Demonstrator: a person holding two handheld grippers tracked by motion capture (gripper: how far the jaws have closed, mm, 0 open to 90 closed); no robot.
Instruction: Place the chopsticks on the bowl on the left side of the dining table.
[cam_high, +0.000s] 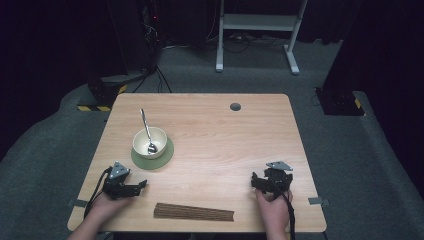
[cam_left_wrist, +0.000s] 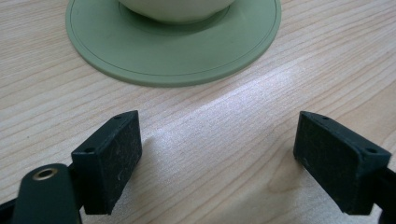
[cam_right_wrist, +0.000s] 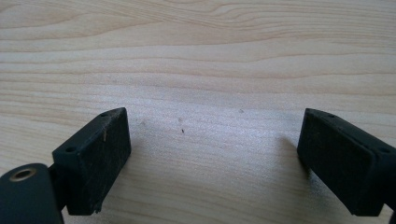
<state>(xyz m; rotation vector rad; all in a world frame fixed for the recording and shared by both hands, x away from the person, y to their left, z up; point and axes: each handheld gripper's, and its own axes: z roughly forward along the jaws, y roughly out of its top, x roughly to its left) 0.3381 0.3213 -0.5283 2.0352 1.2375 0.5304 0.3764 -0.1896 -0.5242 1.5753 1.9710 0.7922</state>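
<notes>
Two hand-held grippers rest low over the near part of the wooden bench (cam_high: 220, 130), one at each side. The left hand-held gripper (cam_high: 131, 187) sits near the left edge, held by the person's left hand (cam_high: 102, 207), and points right and slightly away. Its jaws stand wide apart with nothing between them; in the left gripper view (cam_left_wrist: 217, 161) only bare wood lies in the gap. The right hand-held gripper (cam_high: 265, 181) sits near the right edge, held by the right hand (cam_high: 274, 207). Its jaws are also spread wide and empty, and in the right gripper view (cam_right_wrist: 215, 161) plain wood grain shows between them.

A cream bowl (cam_high: 149, 142) stands on a round green mat (cam_high: 166, 156) on the left half of the bench, just beyond the left hand-held gripper. In the left gripper view the mat (cam_left_wrist: 173, 51) lies just ahead of the jaws, apart from them, with the bowl (cam_left_wrist: 175, 10) at its centre. A metal spoon (cam_high: 147, 131) rests in the bowl, its handle leaning over the far rim.

A long, flat brown strip (cam_high: 194, 212) lies along the near edge, between the two hands. A small grey disc (cam_high: 235, 106) is set in the bench top near the far edge.
</notes>
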